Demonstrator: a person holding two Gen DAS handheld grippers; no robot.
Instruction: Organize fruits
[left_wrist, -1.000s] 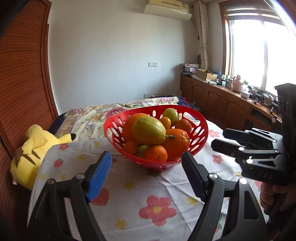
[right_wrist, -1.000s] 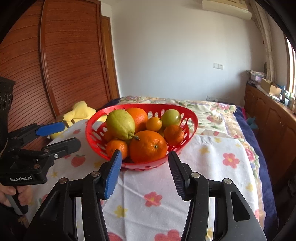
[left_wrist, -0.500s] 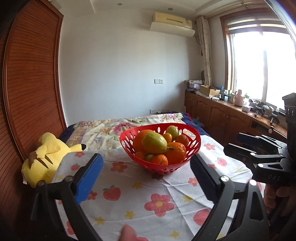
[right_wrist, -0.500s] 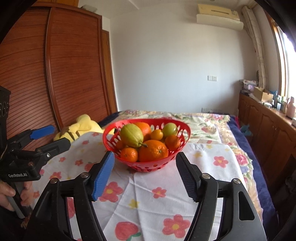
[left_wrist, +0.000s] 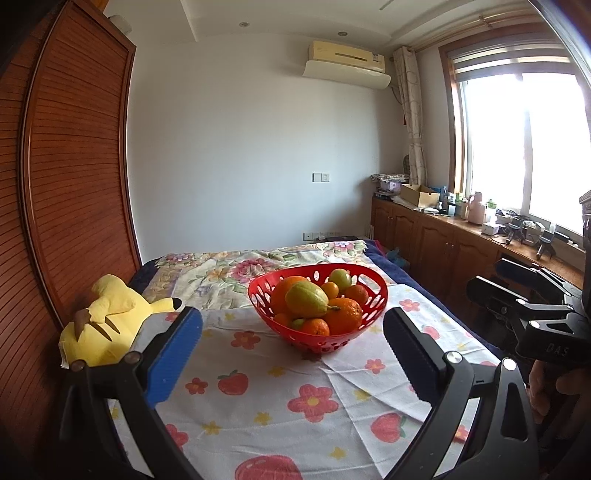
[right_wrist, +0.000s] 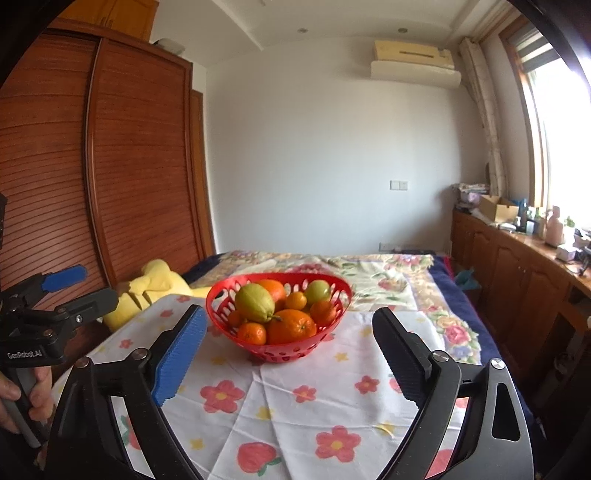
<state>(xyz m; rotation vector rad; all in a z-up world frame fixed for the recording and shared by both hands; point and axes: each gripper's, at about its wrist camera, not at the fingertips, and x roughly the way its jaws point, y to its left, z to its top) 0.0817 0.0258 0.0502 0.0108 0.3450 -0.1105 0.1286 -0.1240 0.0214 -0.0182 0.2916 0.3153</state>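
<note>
The red basket (right_wrist: 279, 345) full of fruit (right_wrist: 291, 326) sits on the flowery cloth (right_wrist: 295, 406). The left tool (left_wrist: 293, 350) is wide open and empty; the right tool (right_wrist: 288, 354) is opening, empty too. The fruit is piled high, so a bump could roll one out.

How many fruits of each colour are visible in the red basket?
Orange fruits: 6
Green or yellow-green fruits: 3, one mostly hidden
Total: 9 visible in the red basket
</note>
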